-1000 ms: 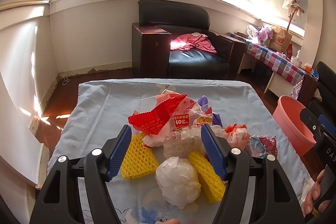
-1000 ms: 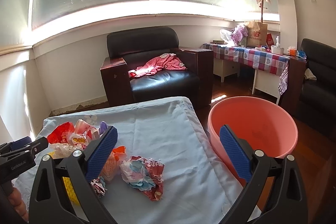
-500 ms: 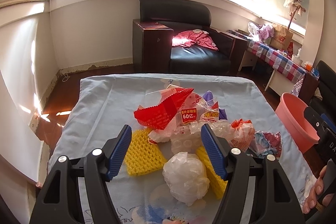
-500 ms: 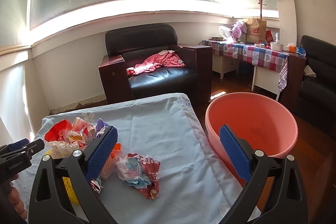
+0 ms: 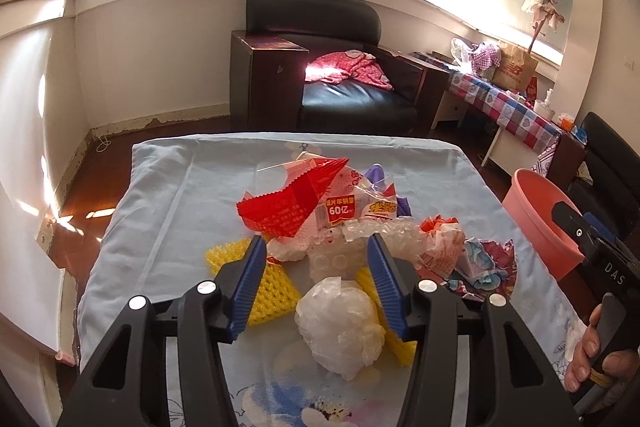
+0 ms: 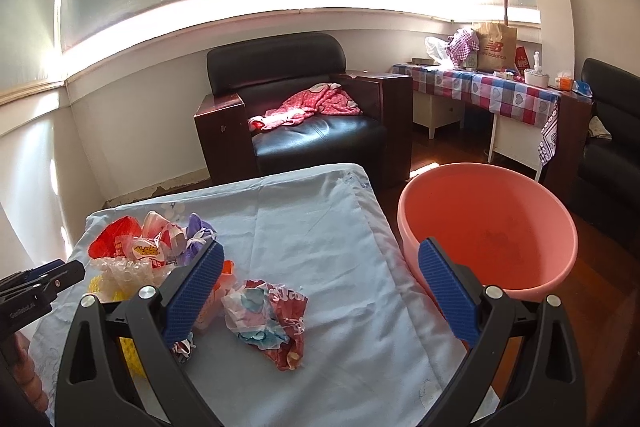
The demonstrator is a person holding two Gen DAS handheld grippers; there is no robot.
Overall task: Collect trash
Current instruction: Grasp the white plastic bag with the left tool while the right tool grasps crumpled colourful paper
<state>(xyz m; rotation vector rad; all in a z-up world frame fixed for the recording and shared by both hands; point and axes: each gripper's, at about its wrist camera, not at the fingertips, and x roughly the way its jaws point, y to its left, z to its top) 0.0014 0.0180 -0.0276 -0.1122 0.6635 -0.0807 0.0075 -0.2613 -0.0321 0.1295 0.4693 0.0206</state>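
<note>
Narrowing left claw [image 5: 316,283] still spread over crumpled white plastic ball [image 5: 340,323], right claw [image 6: 320,291] spread wide.

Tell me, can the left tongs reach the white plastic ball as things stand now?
Probably yes. The left tongs have just been closing, and the white ball lies between the fingers, not yet pressed. Nothing covers it; only a yellow net lies beside it.

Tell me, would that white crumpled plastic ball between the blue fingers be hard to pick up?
Probably not. The white plastic ball looks like thin crumpled film, so it is likely very light and should squash as the left gripper, whose jaws have just been closing, meets it. Its glossy surface might slip a little.
</note>
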